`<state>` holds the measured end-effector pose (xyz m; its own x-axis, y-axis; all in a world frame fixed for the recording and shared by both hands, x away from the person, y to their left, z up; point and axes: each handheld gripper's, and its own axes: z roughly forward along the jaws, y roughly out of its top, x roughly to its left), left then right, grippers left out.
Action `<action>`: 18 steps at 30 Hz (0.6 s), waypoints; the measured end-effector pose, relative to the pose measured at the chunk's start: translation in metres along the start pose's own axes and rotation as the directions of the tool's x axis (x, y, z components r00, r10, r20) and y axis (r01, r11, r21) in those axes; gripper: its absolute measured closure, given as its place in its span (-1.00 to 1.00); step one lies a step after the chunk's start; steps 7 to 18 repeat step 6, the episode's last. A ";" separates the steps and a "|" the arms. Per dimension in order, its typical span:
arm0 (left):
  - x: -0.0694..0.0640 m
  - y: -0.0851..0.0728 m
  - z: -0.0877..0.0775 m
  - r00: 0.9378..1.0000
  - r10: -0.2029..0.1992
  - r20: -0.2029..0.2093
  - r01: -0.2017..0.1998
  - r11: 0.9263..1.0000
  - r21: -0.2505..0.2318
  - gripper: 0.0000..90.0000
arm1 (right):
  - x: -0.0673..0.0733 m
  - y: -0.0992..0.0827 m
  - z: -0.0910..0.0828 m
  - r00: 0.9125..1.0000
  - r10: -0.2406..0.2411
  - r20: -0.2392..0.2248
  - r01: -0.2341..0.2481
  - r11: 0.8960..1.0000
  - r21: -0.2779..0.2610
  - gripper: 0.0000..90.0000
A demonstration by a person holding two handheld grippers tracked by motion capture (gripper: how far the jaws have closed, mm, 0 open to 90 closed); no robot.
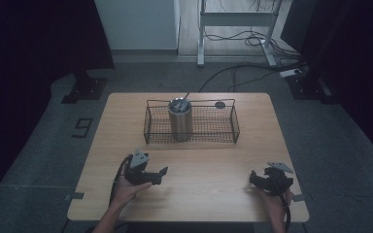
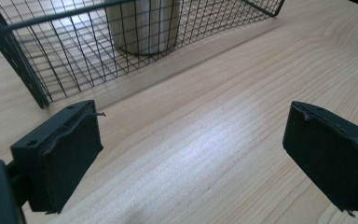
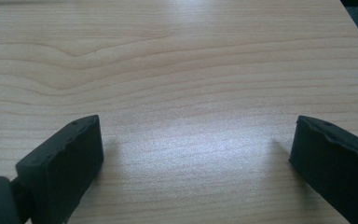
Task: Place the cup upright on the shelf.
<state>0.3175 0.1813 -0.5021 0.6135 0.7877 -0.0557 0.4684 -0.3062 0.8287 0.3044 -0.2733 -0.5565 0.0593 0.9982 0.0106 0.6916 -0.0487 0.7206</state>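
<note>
Nothing is held at this moment, so the work looks either finished or not yet begun; the pictures alone do not settle which. On the wooden table (image 1: 209, 160) the wire basket (image 1: 192, 121) stands toward the far edge, and the steel cup (image 1: 179, 119) stands upright inside it, left of the basket's middle, with a thin utensil (image 1: 185, 97) leaning out of its top. A small dark round thing (image 1: 220, 105) lies behind the basket's far rim; what it is cannot be told. If placing the cup in the basket is the aim, that part seems done. Near the table's front, well apart from the basket, the left gripper (image 1: 163, 171) rests low, pointing toward the basket, jaws spread with only bare wood between them. At the front right corner the right gripper (image 1: 251, 177) also stands wide apart and empty.
</note>
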 end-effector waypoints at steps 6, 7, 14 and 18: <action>0.000 0.000 0.001 1.000 -0.017 0.007 0.017 1.000 -0.007 -0.88 | 0.000 0.000 0.000 1.000 0.000 -0.001 0.000 1.000 0.000 -0.95; 0.000 0.000 0.001 1.000 -0.017 0.007 0.017 1.000 -0.007 -0.88 | 0.000 0.000 0.000 1.000 0.000 -0.001 0.000 1.000 0.000 -0.95; 0.000 0.000 0.001 1.000 -0.017 0.007 0.017 1.000 -0.007 -0.88 | 0.000 0.000 0.000 1.000 0.000 -0.001 0.000 1.000 0.000 -0.95; 0.000 0.000 0.001 1.000 -0.017 0.007 0.017 1.000 -0.007 -0.88 | 0.000 0.000 0.000 1.000 0.000 -0.001 0.000 1.000 0.000 -0.95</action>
